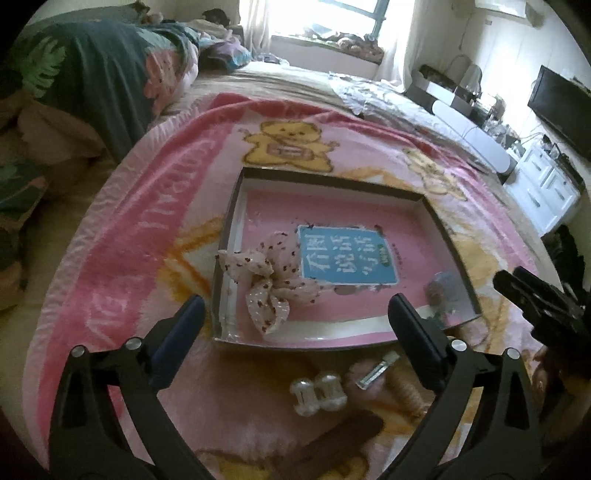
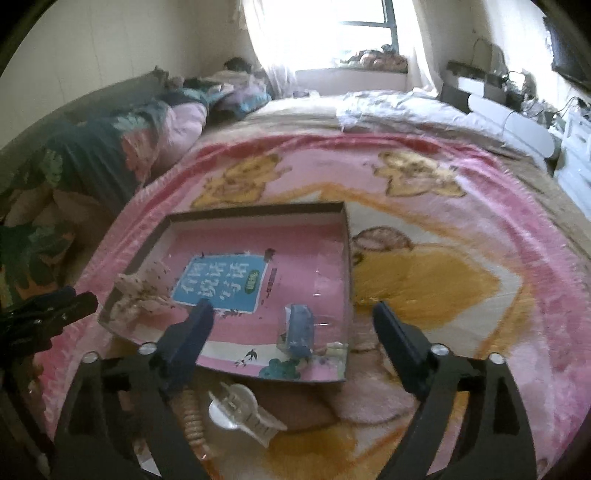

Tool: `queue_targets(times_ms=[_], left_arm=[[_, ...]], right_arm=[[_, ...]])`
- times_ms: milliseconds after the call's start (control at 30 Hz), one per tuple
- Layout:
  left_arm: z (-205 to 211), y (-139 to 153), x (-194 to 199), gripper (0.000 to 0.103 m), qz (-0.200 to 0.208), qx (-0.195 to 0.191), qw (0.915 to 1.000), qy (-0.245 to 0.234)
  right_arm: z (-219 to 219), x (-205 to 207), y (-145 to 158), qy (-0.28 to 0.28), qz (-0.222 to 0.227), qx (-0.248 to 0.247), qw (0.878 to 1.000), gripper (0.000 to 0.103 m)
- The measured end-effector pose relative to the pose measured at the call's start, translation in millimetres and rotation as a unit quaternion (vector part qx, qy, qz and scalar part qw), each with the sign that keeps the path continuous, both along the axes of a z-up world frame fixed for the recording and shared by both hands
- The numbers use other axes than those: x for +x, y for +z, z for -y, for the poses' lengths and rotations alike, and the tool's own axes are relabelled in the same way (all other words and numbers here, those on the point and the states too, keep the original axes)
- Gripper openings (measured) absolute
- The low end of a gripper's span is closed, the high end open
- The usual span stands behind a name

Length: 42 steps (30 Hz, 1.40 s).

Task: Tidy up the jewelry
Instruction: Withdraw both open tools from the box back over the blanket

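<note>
A: We begin with the shallow box (image 1: 437, 218), dark-walled and pink inside, which lies flat on the pink bear-print blanket (image 1: 155, 206) spread over the bed. Inside it, by the left wall in the left wrist view, rests a cream, dark-dotted fabric bow (image 1: 271, 275); a blue label with white characters (image 1: 345, 258) is at the middle of the floor.

B: And in the box's near right corner we see a small blue hair clip (image 2: 300, 328), lying on the floor of the box, apart from the bow.

A: Outside the box, on the blanket just before its near wall, we note a pair of pearly white beads (image 1: 317, 393), a clear rectangular clip (image 1: 376, 371) and a ribbed beige band (image 1: 404, 391). The right wrist view adds a translucent white claw clip (image 2: 242, 411) in the same strip.

B: We mark the left gripper (image 1: 295, 310): its jaws are spread wide, nothing between them, above the bow and the box's near edge. The right gripper (image 2: 291, 314) likewise has its jaws spread wide; the blue hair clip shows in the gap, below them, and neither pad touches it.

A: Further out: rumpled bedding (image 1: 92, 74) at left, a bright window (image 1: 332, 18) beyond the bed, a dark screen (image 1: 561, 107) at right.
</note>
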<state>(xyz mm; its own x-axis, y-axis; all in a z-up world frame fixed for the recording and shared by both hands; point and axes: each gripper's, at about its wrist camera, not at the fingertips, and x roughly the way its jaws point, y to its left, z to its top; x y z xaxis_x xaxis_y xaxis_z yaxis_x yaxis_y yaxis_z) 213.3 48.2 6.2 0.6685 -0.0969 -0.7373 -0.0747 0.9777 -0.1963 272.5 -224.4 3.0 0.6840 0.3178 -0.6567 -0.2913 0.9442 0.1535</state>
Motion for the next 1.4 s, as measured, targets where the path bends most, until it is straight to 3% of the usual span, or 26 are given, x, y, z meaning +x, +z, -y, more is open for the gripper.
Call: queue_targets(times_ms=[167, 667, 1067, 1400], left_arm=[[2.9, 18.1, -17.0, 0.094, 0.013, -0.015, 0.9998, -0.003], [6.3, 60.9, -73.1, 0.094, 0.068, -0.007, 0.9976, -0.012], [8.4, 55.7, -108.2, 0.094, 0.068, -0.003, 0.9975, -0.016], [13.7, 38.9, -132.8, 0.094, 0.054, 0.022, 0.9980, -0.024]], right_arm=[[8.5, -23.3, 19.3, -0.003, 0.014, 0.007, 1.000, 0.092], [34.5, -101.1, 53.8, -0.022, 0.053, 0.022, 0.998, 0.095], [39.6, -148.4, 51.0, -0.019, 0.051, 0.020, 0.998, 0.096], [32.0, -172.6, 35.5, -0.001, 0.032, 0.003, 0.999, 0.096]])
